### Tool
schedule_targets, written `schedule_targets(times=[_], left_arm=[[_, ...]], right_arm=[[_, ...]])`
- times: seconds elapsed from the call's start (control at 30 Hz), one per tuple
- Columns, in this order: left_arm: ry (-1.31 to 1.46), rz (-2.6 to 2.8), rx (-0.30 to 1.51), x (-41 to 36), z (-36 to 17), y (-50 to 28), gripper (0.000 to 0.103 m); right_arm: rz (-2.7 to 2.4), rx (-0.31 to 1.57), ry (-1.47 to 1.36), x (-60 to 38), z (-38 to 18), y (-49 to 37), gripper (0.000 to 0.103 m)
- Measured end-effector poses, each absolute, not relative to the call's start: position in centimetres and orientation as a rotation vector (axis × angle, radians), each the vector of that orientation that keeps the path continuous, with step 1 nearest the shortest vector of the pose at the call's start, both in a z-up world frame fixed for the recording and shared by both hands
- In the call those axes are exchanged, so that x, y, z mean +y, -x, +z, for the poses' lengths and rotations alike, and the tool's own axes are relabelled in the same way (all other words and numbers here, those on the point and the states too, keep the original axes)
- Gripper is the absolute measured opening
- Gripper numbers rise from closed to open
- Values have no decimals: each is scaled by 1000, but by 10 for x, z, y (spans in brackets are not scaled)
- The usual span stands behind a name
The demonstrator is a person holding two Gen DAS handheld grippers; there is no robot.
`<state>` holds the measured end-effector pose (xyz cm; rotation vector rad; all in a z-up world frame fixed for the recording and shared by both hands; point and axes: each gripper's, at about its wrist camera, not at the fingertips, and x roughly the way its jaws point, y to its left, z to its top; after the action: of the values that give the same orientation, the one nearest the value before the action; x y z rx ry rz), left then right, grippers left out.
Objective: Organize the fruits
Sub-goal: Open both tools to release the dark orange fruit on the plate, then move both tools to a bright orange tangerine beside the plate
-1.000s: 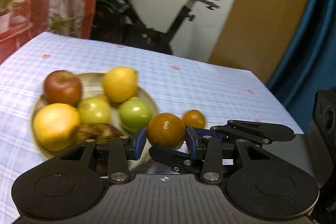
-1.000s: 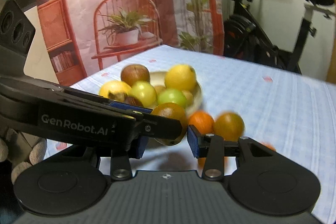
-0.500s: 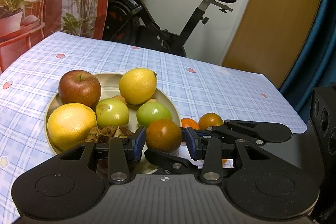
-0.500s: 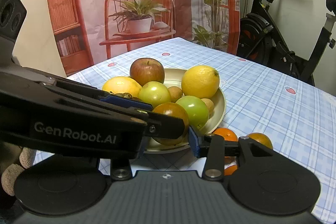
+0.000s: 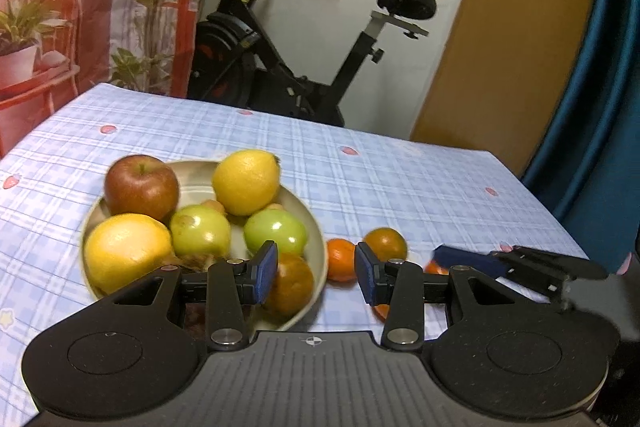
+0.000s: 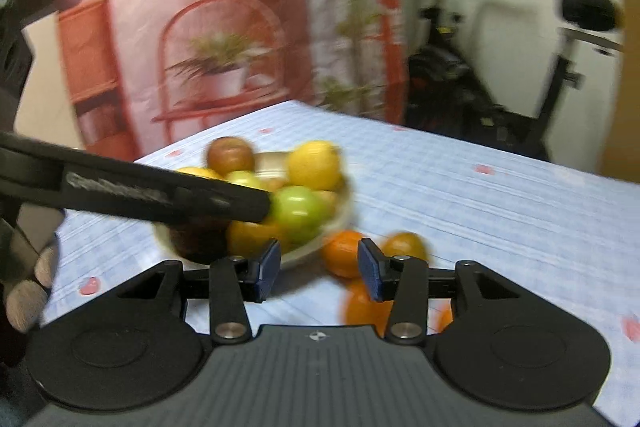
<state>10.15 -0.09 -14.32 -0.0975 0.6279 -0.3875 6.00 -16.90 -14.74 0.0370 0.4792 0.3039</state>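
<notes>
A beige plate (image 5: 200, 169) holds a red apple (image 5: 141, 187), a lemon (image 5: 245, 182), a big yellow fruit (image 5: 126, 251), two green apples (image 5: 275, 231) and a brown-orange fruit (image 5: 292, 287) at its near rim. My left gripper (image 5: 316, 277) is open. That fruit lies low beside its left pad and is not pressed. Loose oranges (image 5: 340, 259) and a darker one (image 5: 385, 244) lie on the cloth right of the plate. In the blurred right wrist view my right gripper (image 6: 319, 273) is open and empty, just short of an orange (image 6: 340, 253).
A finger of my right gripper (image 5: 520, 267) reaches in from the right. The left gripper's arm (image 6: 160, 193) crosses in front of the plate (image 6: 340, 219). A gloved hand (image 6: 28, 291) shows at the left. An exercise bike (image 5: 280, 67) stands beyond the table's far edge.
The brown-orange fruit that stood between the left pads now lies in the plate. The right gripper has swung right, off the plate, toward the loose oranges.
</notes>
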Motion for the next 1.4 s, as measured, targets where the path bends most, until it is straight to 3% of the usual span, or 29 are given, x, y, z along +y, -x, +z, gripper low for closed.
schedule_targets(times=[0.37,1.03,1.4], left_arm=[[26,-474,639,-22,-148,-95,44],[27,-519,766,-46,-149,-121,45],[32,-517,843,-62,-167,-134,45]], right_arm=[[140,476,-133,-220,-150,-50,45],[304,523,-92,-181,-166,-59,45],[320,565,-98,-181,-170,-67,38]])
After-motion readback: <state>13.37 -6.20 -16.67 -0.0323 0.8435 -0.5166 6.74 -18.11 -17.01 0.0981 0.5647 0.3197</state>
